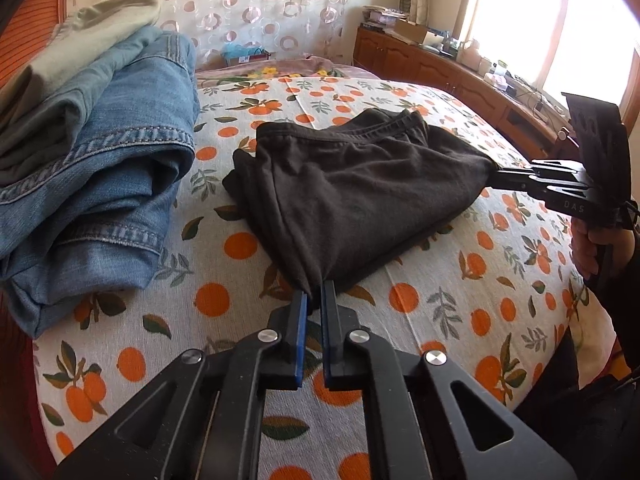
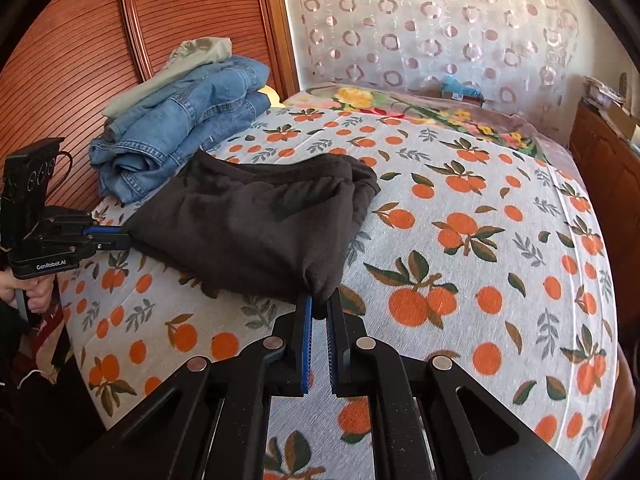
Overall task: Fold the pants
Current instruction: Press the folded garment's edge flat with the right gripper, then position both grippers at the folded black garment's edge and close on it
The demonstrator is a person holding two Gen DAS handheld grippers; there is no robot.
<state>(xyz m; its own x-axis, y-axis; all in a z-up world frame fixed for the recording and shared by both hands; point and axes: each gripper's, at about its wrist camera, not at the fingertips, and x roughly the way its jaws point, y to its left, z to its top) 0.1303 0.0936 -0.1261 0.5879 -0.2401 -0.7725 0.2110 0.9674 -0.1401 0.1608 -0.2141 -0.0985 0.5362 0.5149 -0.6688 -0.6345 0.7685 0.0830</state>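
Observation:
Dark brown pants [image 1: 360,184] lie folded on the orange-print bedsheet [image 1: 440,312]; they also show in the right wrist view [image 2: 256,224]. My left gripper [image 1: 315,292] is shut on the pants' near corner and lifts that edge slightly. My right gripper [image 2: 319,302] is shut on the other near corner. In the left wrist view the right gripper [image 1: 494,174] shows at the pants' right end. In the right wrist view the left gripper [image 2: 126,240] shows at their left end. The fabric is stretched between the two grippers.
A stack of folded blue jeans [image 1: 120,152] with a pale green garment [image 1: 92,36] on top sits at the left by the wooden headboard [image 2: 80,60]. A floral blanket [image 2: 420,112] lies at the bed's far end. A wooden cabinet [image 1: 440,68] runs under the window.

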